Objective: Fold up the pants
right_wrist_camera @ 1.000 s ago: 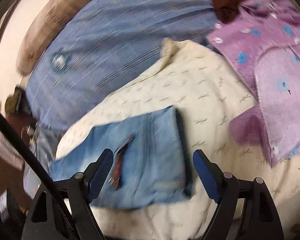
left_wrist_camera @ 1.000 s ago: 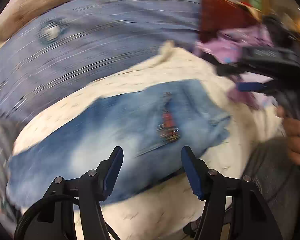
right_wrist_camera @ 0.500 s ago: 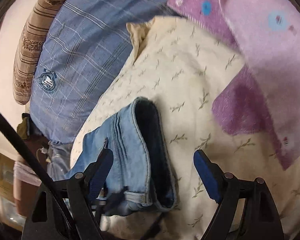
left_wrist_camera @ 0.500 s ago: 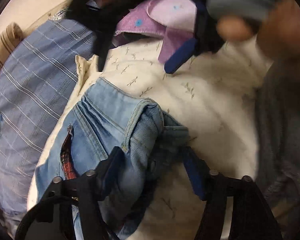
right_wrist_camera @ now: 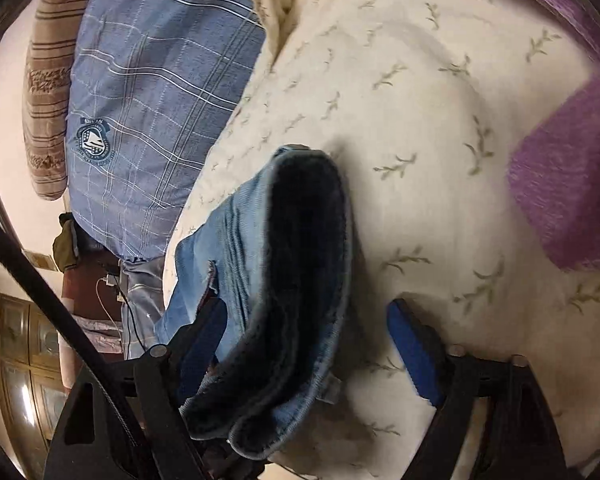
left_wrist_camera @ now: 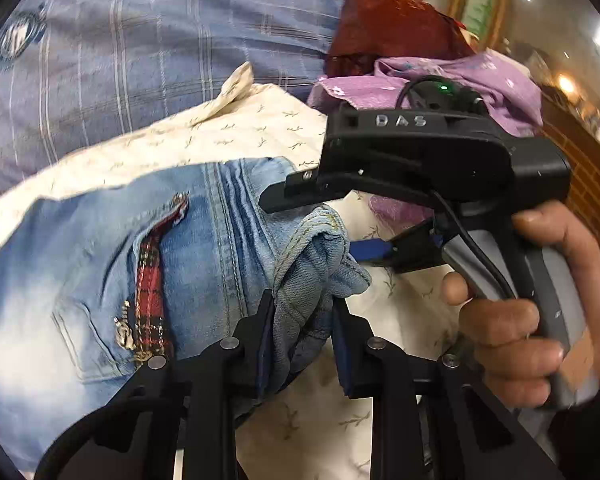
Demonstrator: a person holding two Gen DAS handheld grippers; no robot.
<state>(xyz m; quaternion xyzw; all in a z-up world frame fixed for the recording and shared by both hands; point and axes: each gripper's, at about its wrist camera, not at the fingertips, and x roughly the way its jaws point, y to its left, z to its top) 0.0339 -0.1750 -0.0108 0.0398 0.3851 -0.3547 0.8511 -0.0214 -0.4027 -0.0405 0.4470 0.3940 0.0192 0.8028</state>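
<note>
The jeans [left_wrist_camera: 204, 248] hem is being pinched by the left claw [left_wrist_camera: 302, 344] at lower centre; the right claw [right_wrist_camera: 308, 344] is being held apart around it.

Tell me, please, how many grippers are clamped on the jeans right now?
1. The left gripper pinches the jeans at a bunched edge. The right gripper is open around the fold.

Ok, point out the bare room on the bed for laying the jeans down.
Bare patch: the cream leaf-print sheet, bordered by the jeans, the purple blanket and the blue plaid pillow. Crowded: the jeans' near corner, where the left gripper clamps denim and the open right gripper straddles the hem.
</note>
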